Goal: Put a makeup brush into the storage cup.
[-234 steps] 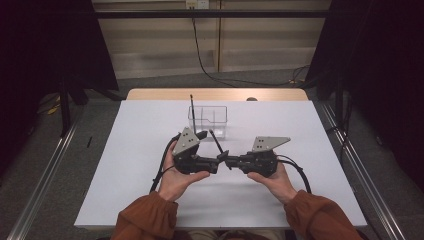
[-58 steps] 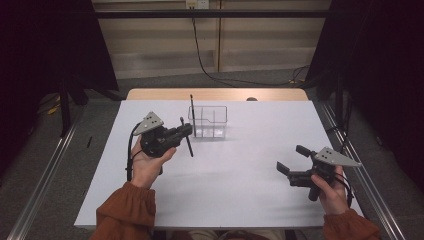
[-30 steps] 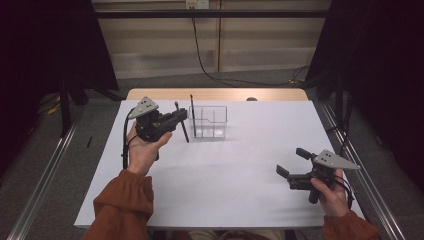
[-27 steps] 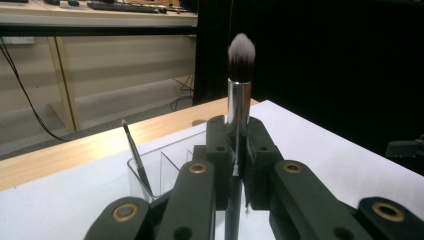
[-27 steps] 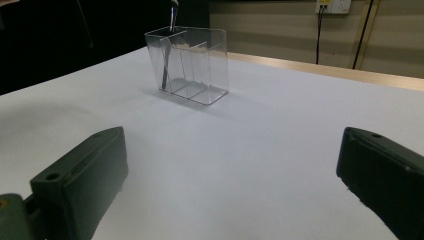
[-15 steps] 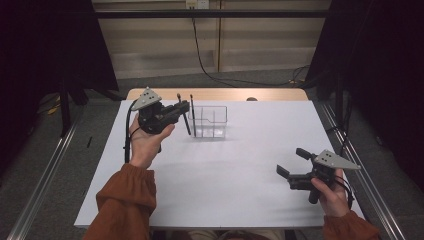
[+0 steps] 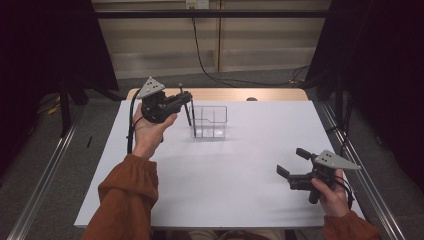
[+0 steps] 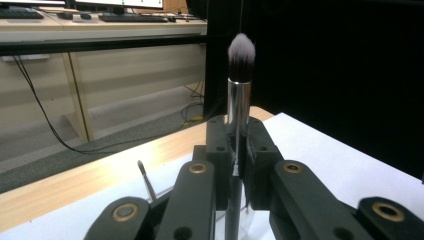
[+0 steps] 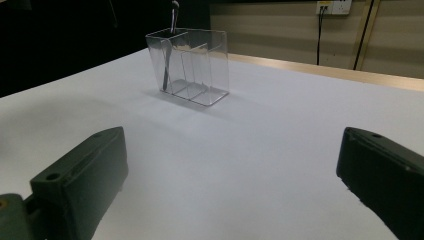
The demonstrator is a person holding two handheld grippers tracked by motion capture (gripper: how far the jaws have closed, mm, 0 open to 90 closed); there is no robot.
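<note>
Fingers clamp the brush, hiding its lower handle; right gripper's stand apart

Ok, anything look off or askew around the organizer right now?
Nothing stands out. The clear organizer stands upright on the white table with one brush leaning inside; the left gripper holds a makeup brush upright.

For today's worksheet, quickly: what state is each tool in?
Left tool: closed on the makeup brush.
Right tool: open, holding nothing.
</note>
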